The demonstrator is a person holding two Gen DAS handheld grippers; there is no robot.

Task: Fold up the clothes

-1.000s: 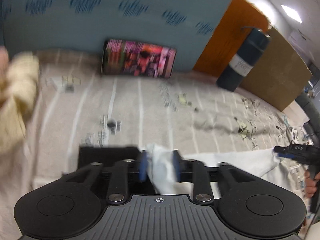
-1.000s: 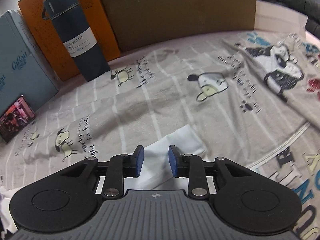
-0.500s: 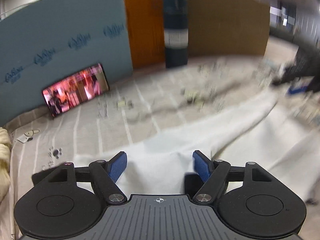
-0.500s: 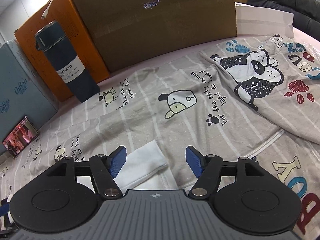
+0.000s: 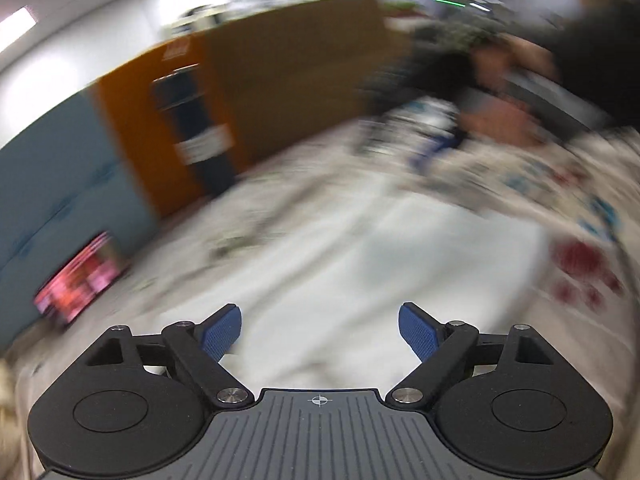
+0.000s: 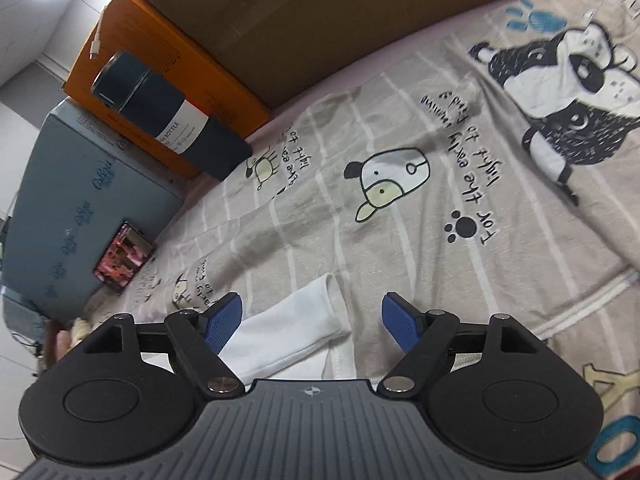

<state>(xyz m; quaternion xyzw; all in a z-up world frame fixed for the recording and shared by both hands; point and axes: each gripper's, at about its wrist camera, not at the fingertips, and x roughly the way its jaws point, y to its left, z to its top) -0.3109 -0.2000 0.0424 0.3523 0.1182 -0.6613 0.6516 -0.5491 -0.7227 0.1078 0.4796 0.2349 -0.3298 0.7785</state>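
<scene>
Both grippers, left [image 5: 320, 330] and right [image 6: 312, 324], gape empty. The white garment [image 6: 288, 336] lies on the sheet [image 6: 400, 240] under them, sleeve apparently folded in; further folds likely remain.

Left view bg motion-blurred; bottle [image 5: 196, 136] smeared.

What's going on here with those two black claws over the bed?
A person is folding clothes with a handheld claw in each hand. Both the left claw and right claw are open and hold nothing. A white garment lies spread on the cartoon-print sheet, its sleeve just under the right claw.
</scene>
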